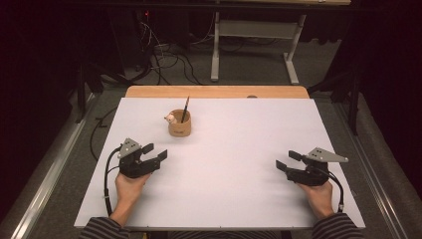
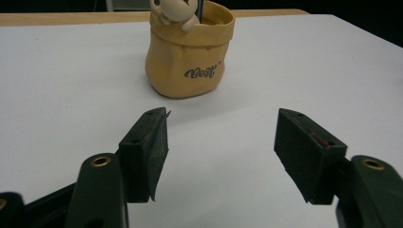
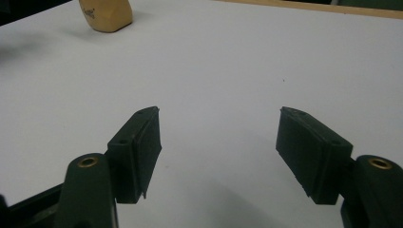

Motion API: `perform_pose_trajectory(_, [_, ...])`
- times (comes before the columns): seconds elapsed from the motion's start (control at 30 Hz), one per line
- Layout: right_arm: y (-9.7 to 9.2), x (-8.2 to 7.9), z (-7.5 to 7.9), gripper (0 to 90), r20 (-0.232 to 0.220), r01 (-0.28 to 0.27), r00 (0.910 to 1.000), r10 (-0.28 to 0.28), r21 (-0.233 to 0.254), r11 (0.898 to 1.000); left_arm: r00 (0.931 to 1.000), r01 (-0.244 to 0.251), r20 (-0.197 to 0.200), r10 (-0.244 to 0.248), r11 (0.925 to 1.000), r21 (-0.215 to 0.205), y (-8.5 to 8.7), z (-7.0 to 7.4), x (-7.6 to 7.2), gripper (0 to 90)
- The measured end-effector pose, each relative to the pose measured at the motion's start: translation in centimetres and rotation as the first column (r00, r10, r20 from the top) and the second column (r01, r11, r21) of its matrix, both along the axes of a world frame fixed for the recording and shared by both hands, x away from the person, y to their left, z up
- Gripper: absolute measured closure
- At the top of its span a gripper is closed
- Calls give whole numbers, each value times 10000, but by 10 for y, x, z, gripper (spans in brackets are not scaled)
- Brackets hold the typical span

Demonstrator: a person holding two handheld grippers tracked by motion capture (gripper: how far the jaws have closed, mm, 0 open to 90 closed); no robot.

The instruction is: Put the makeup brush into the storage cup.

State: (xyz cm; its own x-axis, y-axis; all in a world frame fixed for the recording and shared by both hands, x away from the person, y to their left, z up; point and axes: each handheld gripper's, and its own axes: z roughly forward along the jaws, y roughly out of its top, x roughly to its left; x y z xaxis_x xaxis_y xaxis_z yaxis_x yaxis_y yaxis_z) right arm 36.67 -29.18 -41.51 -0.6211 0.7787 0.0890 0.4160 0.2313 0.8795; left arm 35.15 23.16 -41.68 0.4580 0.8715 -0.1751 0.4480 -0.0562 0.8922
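Left claw [image 1: 155, 152]: jaws wide apart, nothing between, resting low on white rectangular surface [image 1: 224, 169], aimed up-right toward pot; hand [image 1: 130, 185] grips from behind, forearm in striped sleeve. Tan sack-shaped ceramic pot [image 1: 179, 124], small bear figure on rim, dark thin stick upright inside: back-centre-left, near left claw, untouched. Right claw [image 1: 287, 160]: jaws wide apart, nothing held, pointing left, well apart from pot.

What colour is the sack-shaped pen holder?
The pen holder is tan-yellow, with dark "Best" lettering; it shows best in the left gripper view.
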Motion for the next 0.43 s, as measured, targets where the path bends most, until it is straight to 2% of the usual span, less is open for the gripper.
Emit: perform_pose_trajectory(0.43, [0, 1, -1, 333, -22, -28, 10000, 28, -5, 10000, 10000, -29, 93, 31, 9999, -159, 3, 1, 0, 368])
